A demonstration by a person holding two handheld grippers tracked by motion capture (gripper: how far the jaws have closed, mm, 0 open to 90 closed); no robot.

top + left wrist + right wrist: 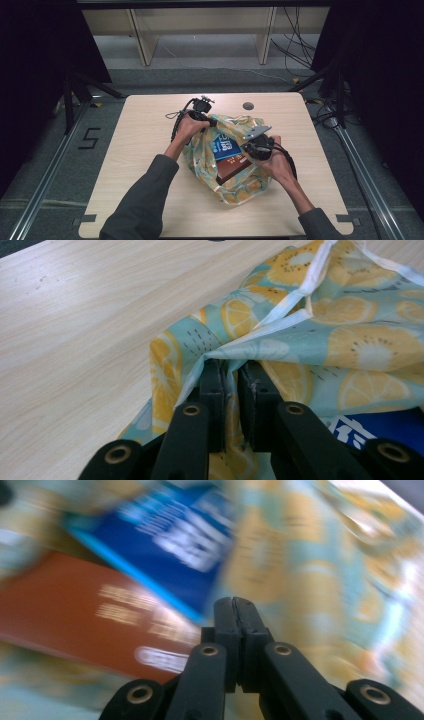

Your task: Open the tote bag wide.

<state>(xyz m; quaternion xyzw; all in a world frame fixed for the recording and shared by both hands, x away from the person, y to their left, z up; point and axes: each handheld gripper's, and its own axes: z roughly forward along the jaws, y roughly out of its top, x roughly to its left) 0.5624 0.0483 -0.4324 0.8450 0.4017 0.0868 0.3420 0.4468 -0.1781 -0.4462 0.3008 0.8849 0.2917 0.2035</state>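
I see the fruit-print bag (pixel 232 172) lying at the middle of the high view, on the wooden table (pixel 145 150), its mouth gaping upward in the frame. Inside it lie a blue book (pixel 226 149) and, just below and touching it, a brown book (pixel 235 169).

My left gripper (pixel 204 112) sits at the bag's upper left edge in the high view. In the left gripper view, its jaws rise from the bottom centre and pinch a fold of the lemon-patterned cloth (pixel 300 340) between them, with a narrow gap left by the fabric.

My right gripper (pixel 256 146) hangs over the bag's right side in the high view, next to the books. In the blurred right gripper view, its jaws are pressed together with nothing between them, the blue book (pixel 165 540) at upper left and the brown book (pixel 85 615) at left.
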